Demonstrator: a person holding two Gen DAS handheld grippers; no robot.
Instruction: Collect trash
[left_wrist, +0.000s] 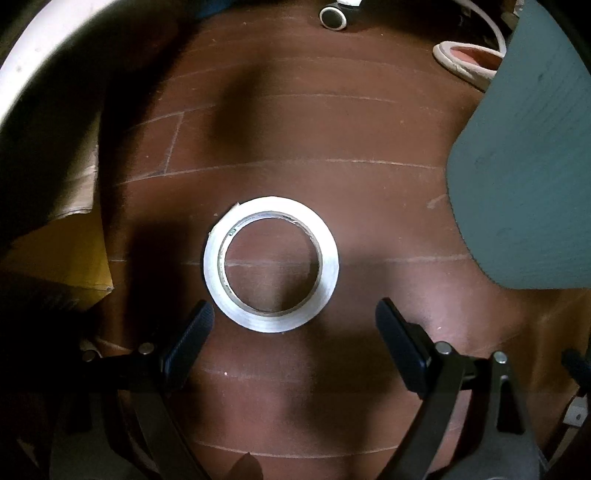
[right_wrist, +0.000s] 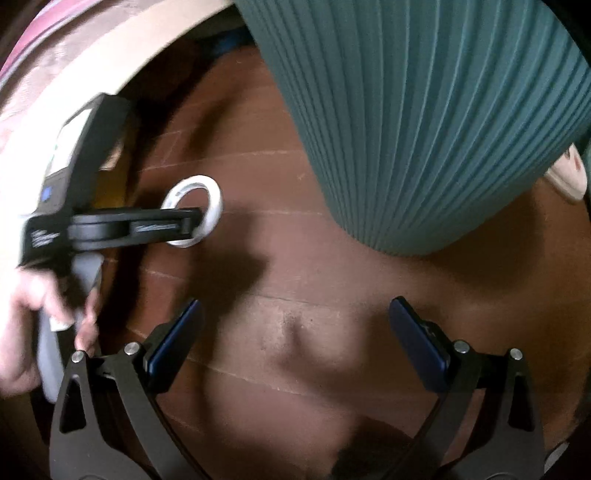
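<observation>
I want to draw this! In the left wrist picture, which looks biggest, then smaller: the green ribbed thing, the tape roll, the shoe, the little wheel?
1. Green ribbed thing, though it's cut off and closer.
2. Tape roll.
3. Shoe, partly hidden.
4. Little wheel.

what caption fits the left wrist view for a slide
Left gripper, jaws open, poised above a white tape roll lying flat on the brown plank floor.

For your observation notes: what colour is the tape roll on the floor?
White tape roll, seen best in the left wrist view.
</observation>
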